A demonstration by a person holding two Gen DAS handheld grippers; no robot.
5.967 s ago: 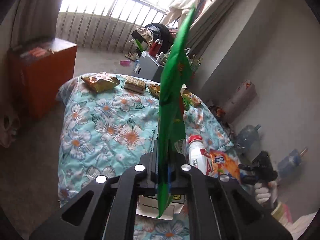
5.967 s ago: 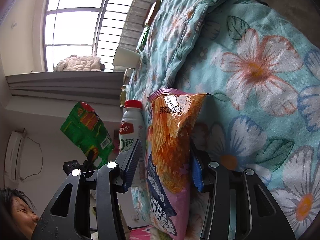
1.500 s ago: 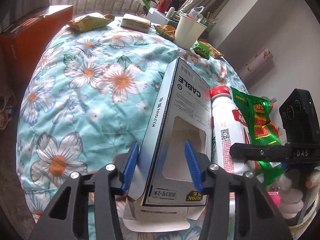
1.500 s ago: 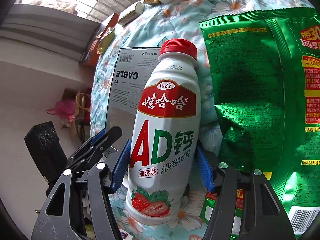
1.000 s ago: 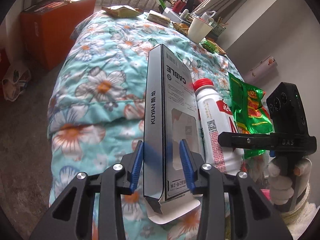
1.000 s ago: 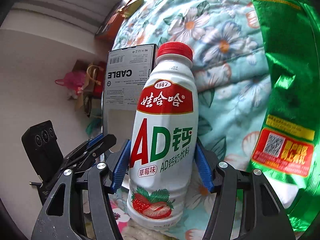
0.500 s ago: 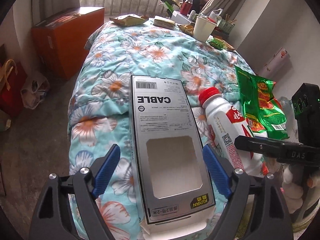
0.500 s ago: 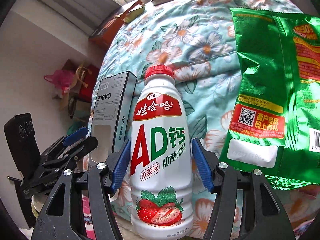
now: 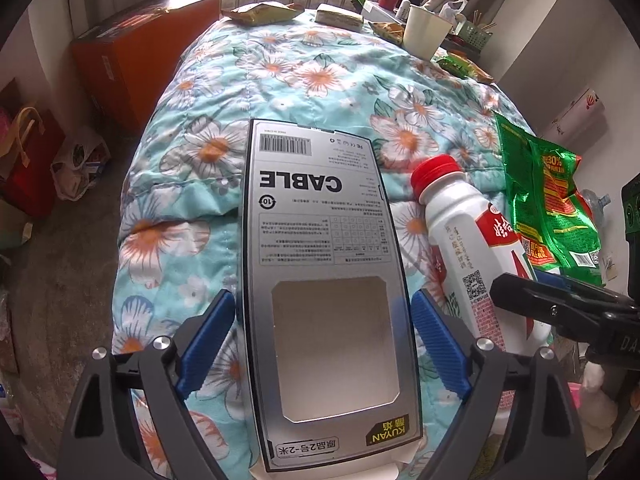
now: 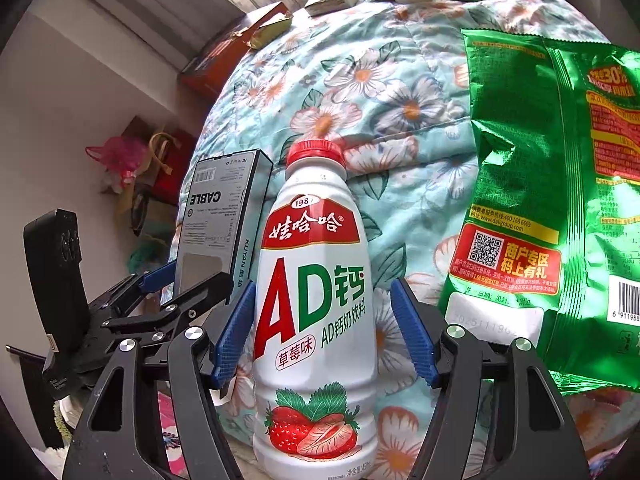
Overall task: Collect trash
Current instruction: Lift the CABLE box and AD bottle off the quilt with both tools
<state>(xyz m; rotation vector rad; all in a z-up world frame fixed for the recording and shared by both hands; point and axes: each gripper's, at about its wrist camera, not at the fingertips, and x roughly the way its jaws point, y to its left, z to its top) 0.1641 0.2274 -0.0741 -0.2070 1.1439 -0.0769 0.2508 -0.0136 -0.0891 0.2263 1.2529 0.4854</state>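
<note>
Lying flat near the bottom edge of a flowered quilt (image 9: 280,80), a grey cardboard cable box (image 9: 320,264) sits between the wide-spread jaws of the left gripper (image 9: 320,340), which have just been opening and do not press it. Beside it the right gripper (image 10: 324,328), its jaws also just loosened, brackets a smooth white plastic milk bottle (image 10: 316,304) with a red cap. A crinkly green foil snack bag (image 10: 552,184) rests toward the quilt's right edge. Judged from here, the round bottle may roll on the soft, sloping bedding, and the light box could slide off the edge
</note>
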